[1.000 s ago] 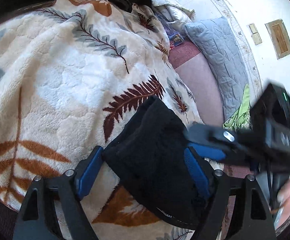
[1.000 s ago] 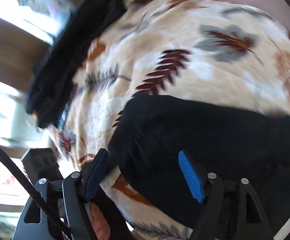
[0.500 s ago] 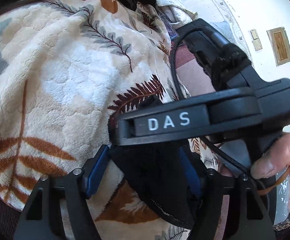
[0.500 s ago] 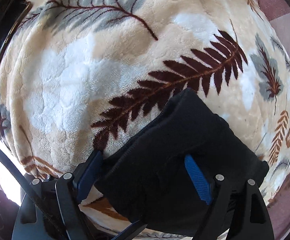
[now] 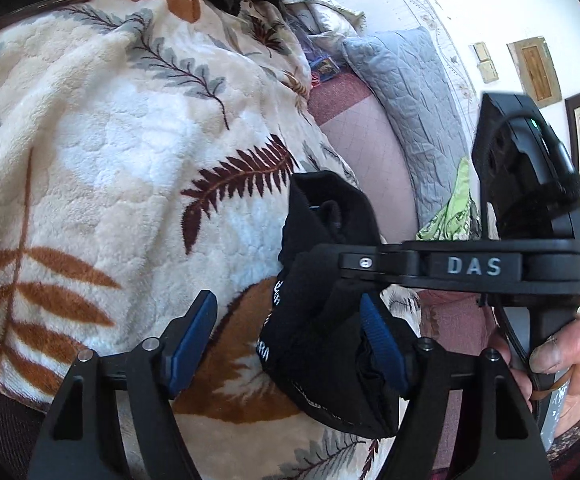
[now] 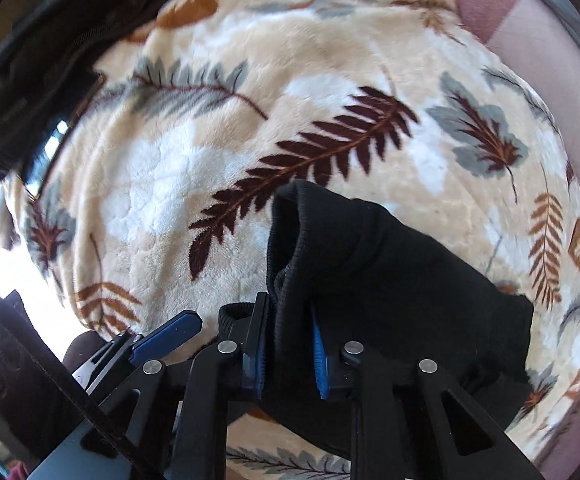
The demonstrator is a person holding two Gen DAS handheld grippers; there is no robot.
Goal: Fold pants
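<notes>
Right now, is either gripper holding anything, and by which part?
The right gripper is shut on the black pants, pinching a bunched fold near the ribbed edge. The left gripper is open and holds nothing.

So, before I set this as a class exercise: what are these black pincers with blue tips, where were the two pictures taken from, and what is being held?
They are hand-held two-finger grippers, one in each hand, each with a fisheye camera looking along its fingers. The left camera shows the open left gripper and the right hand holding the other tool. The right camera shows the right gripper shut on the folded black knit pants. These lie on a cream plush blanket with leaf prints. A grey quilted pillow lies beyond.
</notes>
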